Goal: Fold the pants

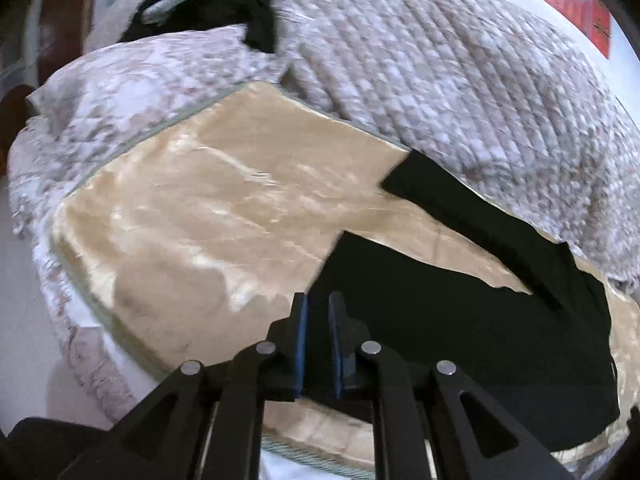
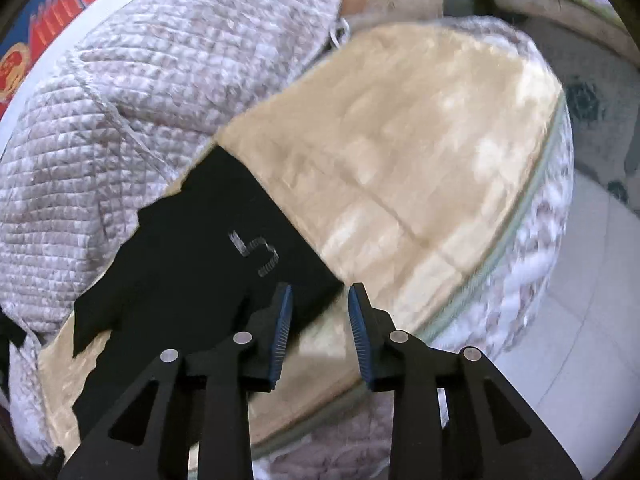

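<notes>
Black pants (image 1: 460,320) lie spread flat on a beige satin sheet (image 1: 200,208) on a bed, both legs reaching toward the far left. My left gripper (image 1: 318,300) hovers over the near leg's edge; its blue pads stand a narrow gap apart and grip nothing. In the right wrist view the pants (image 2: 192,260) show a small white logo (image 2: 256,254). My right gripper (image 2: 320,292) is open at their right edge. The left fingertip is over the black cloth, and beige sheet (image 2: 400,160) shows in the gap.
A bulky grey-white quilt (image 1: 440,80) (image 2: 140,100) is heaped behind the pants. Dark clothes (image 1: 208,4) lie at the far end of the bed. The bed's edge drops to a pale tiled floor (image 2: 580,320) on the right. A red poster (image 1: 580,4) hangs on the wall.
</notes>
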Available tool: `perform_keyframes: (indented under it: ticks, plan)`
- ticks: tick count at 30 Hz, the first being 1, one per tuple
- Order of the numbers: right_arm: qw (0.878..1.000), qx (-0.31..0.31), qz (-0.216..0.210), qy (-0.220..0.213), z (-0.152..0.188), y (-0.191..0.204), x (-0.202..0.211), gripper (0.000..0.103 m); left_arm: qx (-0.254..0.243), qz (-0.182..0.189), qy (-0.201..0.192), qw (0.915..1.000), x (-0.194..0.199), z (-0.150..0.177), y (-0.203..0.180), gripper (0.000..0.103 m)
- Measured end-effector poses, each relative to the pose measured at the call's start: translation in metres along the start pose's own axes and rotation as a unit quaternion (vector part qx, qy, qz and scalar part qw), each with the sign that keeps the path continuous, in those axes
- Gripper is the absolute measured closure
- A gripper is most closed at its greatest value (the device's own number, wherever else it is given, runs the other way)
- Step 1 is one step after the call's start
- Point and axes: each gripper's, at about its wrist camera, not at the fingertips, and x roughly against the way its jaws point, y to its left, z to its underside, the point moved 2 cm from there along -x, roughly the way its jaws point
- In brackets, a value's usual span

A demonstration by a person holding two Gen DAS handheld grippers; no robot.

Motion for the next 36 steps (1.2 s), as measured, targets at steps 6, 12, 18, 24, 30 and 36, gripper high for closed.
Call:
perform_keyframes:
  ticks: [6,12,18,24,30,36]
  plan:
    - [0.986,0.155,-0.045,0.043,0.001,0.075,-0.034,0.073,-0.093,0.085,0.041,0.9913,-0.034,-0.01,-0.067,0.075]
    - [0.961,0.243,-0.056,0.117,0.003,0.121,-0.096,0.073,-0.162,0.074,0.084,0.9805,-0.089,-0.005,-0.103,0.069]
    - [0.982,0.154,-0.045,0.1,-0.022,0.078,-0.103,0.073,-0.115,0.037,0.076,0.9898,-0.094,-0.01,-0.08,0.068]
    - [0.976,0.207,0.007,0.069,-0.027,0.089,-0.104,0.073,-0.103,0.017,0.091,0.9903,-0.104,-0.008,-0.08,0.061]
    - [0.976,0.207,-0.002,0.061,-0.026,0.107,-0.104,0.073,-0.138,0.044,0.054,0.988,-0.071,-0.001,-0.11,0.061]
    - [0.959,0.264,-0.068,0.074,0.013,0.153,-0.094,0.055,-0.203,0.081,0.036,0.9751,-0.052,0.019,-0.141,0.053]
